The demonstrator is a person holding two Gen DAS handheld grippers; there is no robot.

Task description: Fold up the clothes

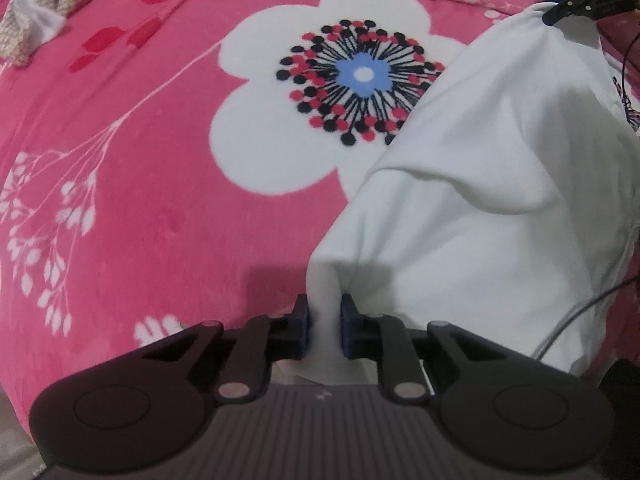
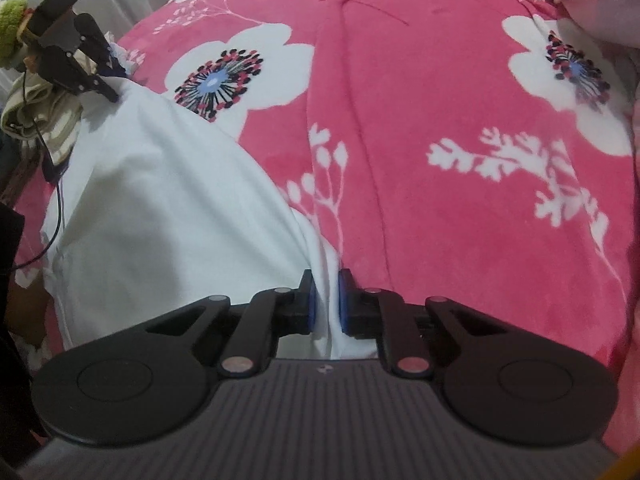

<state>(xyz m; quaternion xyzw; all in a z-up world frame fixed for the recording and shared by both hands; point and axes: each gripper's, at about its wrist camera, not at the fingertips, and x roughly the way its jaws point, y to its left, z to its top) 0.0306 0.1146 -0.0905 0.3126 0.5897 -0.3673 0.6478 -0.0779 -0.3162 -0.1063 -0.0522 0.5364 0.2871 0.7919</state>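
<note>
At nine o'clock in our left view a knitted beige cloth [image 1: 38, 20] lies crumpled on the plush pink blanket [image 1: 140, 168] with white flowers. Our left tongs [image 1: 324, 320] pinch a bunched corner of the smooth white garment [image 1: 500, 200], which drapes away toward one o'clock. There our right tongs [image 1: 560, 12] clamp its far edge. In the right view, striped folded cloth [image 2: 36, 120] sits at nine o'clock.
</note>
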